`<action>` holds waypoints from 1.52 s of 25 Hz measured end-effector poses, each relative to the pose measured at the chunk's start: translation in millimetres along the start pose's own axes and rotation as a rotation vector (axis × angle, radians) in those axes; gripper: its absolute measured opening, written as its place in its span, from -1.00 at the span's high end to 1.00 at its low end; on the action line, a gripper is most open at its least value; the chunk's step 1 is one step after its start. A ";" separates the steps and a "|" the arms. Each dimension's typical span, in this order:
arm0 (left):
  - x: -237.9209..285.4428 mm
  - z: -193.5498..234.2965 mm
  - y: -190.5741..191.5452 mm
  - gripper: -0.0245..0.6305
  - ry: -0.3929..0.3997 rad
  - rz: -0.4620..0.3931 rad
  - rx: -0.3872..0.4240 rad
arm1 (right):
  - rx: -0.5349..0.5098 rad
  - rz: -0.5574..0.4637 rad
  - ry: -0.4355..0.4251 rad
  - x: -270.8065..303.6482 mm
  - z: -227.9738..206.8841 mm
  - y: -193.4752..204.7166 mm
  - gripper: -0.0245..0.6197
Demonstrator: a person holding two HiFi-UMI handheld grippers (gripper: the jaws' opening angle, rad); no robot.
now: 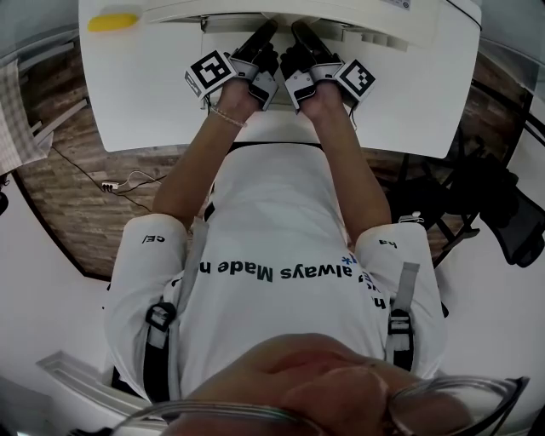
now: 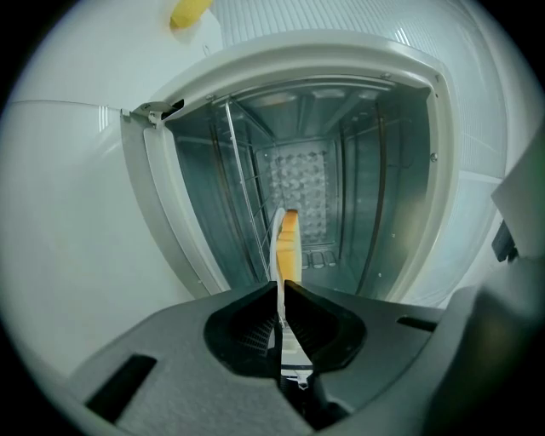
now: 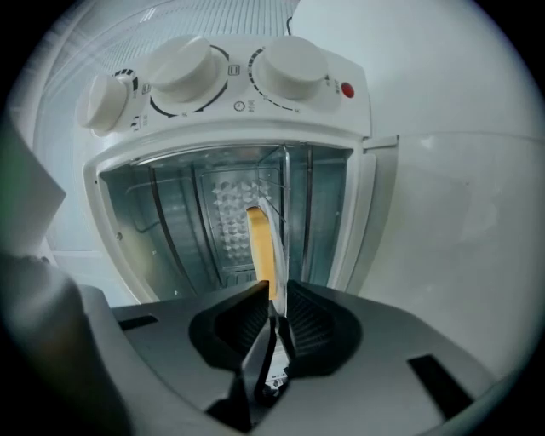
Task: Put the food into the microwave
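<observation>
Both grippers are clamped on one plate. The left gripper (image 2: 282, 288) has its jaws nearly together, only the thin white plate (image 2: 278, 247) between them, edge-on and running toward 12 o'clock. The right gripper (image 3: 274, 289) pinches the opposite rim in the same manner. The food (image 2: 290, 243), an orange slab, lies on the plate and shows on its 3 o'clock side in the left gripper view and on its 9 o'clock side in the right gripper view.

The microwave (image 3: 230, 111) stands open straight ahead of both jaws, its bare metal cavity facing them and three knobs at 12 o'clock in the right gripper view. Whether the plate has crossed the threshold cannot be told. In the head view both grippers sit at 12 o'clock at the appliance front, on the white table (image 1: 145, 94). A yellow item (image 1: 112, 22) lies apart at 11 o'clock.

Assessment: insertion is in hand. Advance both grippers together, keep the plate level and centred clear of the side walls, set it on the floor, then release.
</observation>
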State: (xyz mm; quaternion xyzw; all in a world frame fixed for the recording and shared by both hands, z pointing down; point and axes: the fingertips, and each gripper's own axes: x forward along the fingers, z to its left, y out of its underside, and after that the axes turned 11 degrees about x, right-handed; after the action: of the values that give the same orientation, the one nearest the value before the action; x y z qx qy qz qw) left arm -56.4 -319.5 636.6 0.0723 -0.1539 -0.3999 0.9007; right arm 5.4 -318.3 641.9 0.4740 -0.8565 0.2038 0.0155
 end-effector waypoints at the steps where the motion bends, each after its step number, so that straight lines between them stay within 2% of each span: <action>1: -0.4 -1.8 -0.7 0.84 0.002 0.001 0.002 | -0.008 0.003 0.000 -1.8 1.9 -0.8 0.80; 4: -1.7 -7.3 -1.8 0.84 -0.005 0.003 0.019 | -0.075 0.007 0.005 -10.4 5.2 -11.5 0.79; 7: -8.3 -14.5 -1.9 0.84 -0.008 -0.003 0.044 | -0.083 0.015 0.012 -23.5 14.4 -14.7 0.80; 9: -17.0 -23.4 -3.0 0.84 -0.001 -0.003 0.076 | -0.124 0.022 0.008 -32.6 22.8 -13.9 0.80; 12: -31.6 -44.4 -4.2 0.87 0.032 -0.005 0.119 | -0.241 0.042 -0.015 -47.2 40.6 -9.1 0.80; 15: -43.0 -73.1 -6.7 0.88 0.073 -0.018 0.177 | -0.433 0.070 -0.052 -60.9 72.4 -2.4 0.82; 20: -55.6 -114.7 -14.3 0.89 0.122 -0.008 0.392 | -0.674 0.101 -0.079 -78.0 104.8 4.8 0.83; 30: -83.6 -181.0 -4.8 0.89 0.146 -0.002 0.737 | -1.211 0.103 -0.094 -121.1 170.8 37.0 0.84; 38: -108.2 -247.2 1.9 0.89 0.181 -0.046 0.985 | -1.435 0.098 -0.116 -155.6 211.8 68.2 0.83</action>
State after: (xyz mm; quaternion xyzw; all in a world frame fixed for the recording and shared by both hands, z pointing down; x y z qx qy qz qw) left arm -40.8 -236.1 380.5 0.5266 -0.2440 -0.2915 0.7603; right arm 70.5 -238.1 390.9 0.3181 -0.7990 -0.4341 0.2683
